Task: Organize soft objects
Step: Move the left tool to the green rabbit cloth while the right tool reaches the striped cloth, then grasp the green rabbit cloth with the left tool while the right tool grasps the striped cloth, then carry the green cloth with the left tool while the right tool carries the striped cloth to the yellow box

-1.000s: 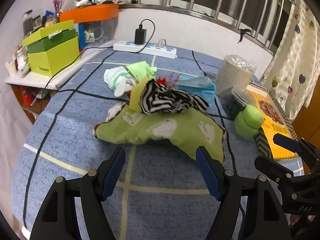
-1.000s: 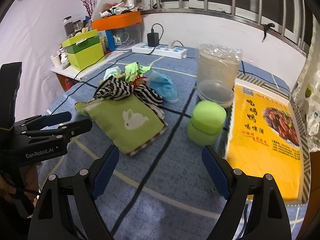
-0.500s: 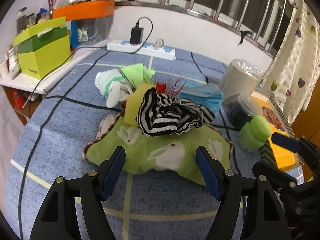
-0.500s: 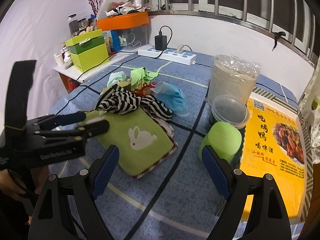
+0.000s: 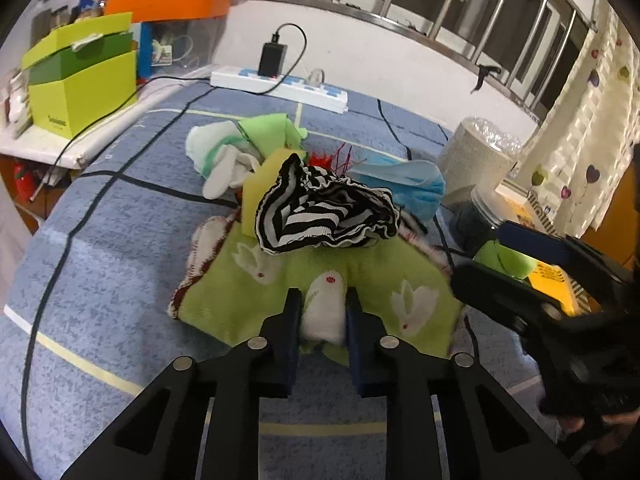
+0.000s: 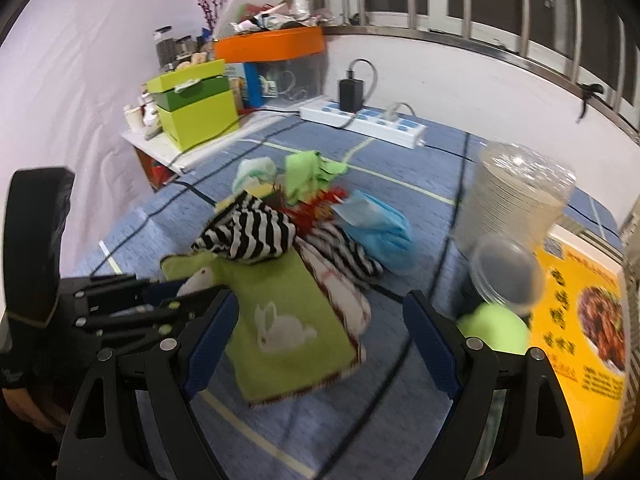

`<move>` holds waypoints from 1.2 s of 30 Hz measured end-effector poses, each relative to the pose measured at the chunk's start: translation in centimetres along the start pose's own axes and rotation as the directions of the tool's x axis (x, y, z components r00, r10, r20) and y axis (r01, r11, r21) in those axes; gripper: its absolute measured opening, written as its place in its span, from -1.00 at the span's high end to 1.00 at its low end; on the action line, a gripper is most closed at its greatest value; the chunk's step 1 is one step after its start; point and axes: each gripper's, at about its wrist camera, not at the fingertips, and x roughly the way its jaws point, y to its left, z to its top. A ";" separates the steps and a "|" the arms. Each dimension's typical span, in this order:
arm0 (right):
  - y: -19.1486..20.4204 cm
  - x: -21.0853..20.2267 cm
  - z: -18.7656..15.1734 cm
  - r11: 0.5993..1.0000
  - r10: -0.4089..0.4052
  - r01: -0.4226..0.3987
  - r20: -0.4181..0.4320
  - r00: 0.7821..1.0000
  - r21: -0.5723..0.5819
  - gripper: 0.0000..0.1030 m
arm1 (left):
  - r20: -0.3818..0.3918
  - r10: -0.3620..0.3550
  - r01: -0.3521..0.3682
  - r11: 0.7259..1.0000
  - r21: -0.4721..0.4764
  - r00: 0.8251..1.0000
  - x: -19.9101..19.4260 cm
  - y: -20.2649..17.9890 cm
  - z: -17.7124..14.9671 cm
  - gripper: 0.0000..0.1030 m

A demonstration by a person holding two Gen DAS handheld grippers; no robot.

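Left claw [image 5: 320, 320] clenched on near edge of green rabbit cloth [image 5: 360, 280], flat on bench [image 5: 100, 280]. Striped fabric [image 5: 320, 216] sits on cloth's far end; lifting likely drags or dumps it. Right claw [image 6: 320, 332] spread wide, empty, hovering just right of cloth.

- Left wrist view looks low and close over the green rabbit cloth [image 5: 248, 292].
- Right wrist view sits beside it, higher, sharing that cloth [image 6: 280, 312].
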 end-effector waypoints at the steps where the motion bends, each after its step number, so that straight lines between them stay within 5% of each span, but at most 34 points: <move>1: 0.3 0.3 0.3 1.000 0.013 -0.013 0.000 1.000 -0.004 -0.57 | 0.003 -0.005 0.005 1.000 -0.004 1.000 -0.3 0.2 -0.1 0.64; 11: 3.3 3.2 2.5 0.983 0.175 -0.176 -0.012 0.984 -0.052 -0.54 | -0.005 -0.047 0.047 0.999 -0.009 0.999 -1.7 1.3 -1.4 0.64; 16: 4.3 4.3 2.7 0.974 0.209 -0.212 -0.035 0.977 -0.079 -0.24 | -0.016 -0.053 0.053 0.999 -0.002 0.998 -1.6 1.3 -1.6 0.64; 21: 4.6 4.9 2.6 0.974 0.201 -0.206 -0.057 0.978 -0.096 0.72 | -0.024 -0.061 0.061 0.998 -0.007 0.998 -1.5 1.3 -1.7 0.64; 36: -0.2 -3.1 2.5 0.995 0.092 -0.099 0.185 0.978 0.029 0.77 | 0.163 -0.132 0.127 0.991 0.042 0.978 -7.1 0.0 0.8 0.69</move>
